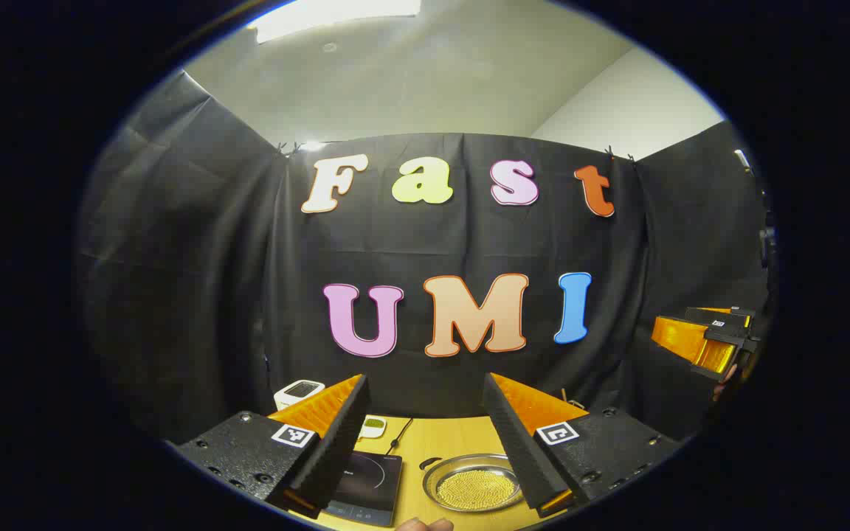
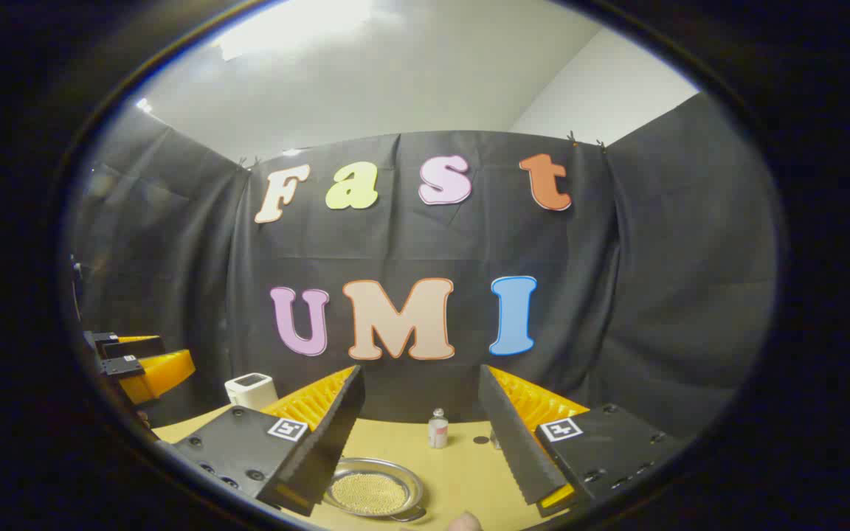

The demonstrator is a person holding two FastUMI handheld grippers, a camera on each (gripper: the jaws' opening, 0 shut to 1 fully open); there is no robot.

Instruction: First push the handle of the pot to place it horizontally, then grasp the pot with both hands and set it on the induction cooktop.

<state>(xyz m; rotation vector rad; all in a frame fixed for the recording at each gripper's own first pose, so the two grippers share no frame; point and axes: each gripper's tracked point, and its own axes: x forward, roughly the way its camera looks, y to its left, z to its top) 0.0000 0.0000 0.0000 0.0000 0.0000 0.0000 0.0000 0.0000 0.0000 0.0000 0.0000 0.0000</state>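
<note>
- The left gripper point(image 1: 425, 442) is held high above the worktop point(image 1: 454, 431), its fingers spread wide apart with nothing between them. The right gripper point(image 2: 421, 435) is the same, spread and empty.
- In the left gripper view the right gripper point(image 1: 679, 335) also shows far off at the right edge, and in the right gripper view the left gripper point(image 2: 163, 365) shows at the left edge. Both are raised well clear of everything.
- The pot point(image 1: 475, 483) sits on the worktop near the front, a shallow metal pan holding small yellowish beads. In the right gripper view the pot point(image 2: 373, 488) lies low between that gripper's fingers, toward the left one.
- The induction cooktop point(image 1: 366, 483) lies just left of the pot, apart from it, partly behind the left finger.
- Judged step: the handle push has not begun. Only a small stub point(image 2: 410, 514) shows at the pot's near right rim in the right gripper view. Whether it is the handle is too cut off to tell, so its long axis and heading cannot be read.
- To do it well, I would lower one gripper first until the handle is plainly seen, then nudge it sideways with one finger's flank, slowly, so the beads stay in.
- Keep the push low and level, since a tilt could tip the shallow pot.
- A small bottle point(image 2: 437, 429) stands far back on the worktop, and a white device point(image 2: 250, 389) at far left. Both are well away from the path.
</note>
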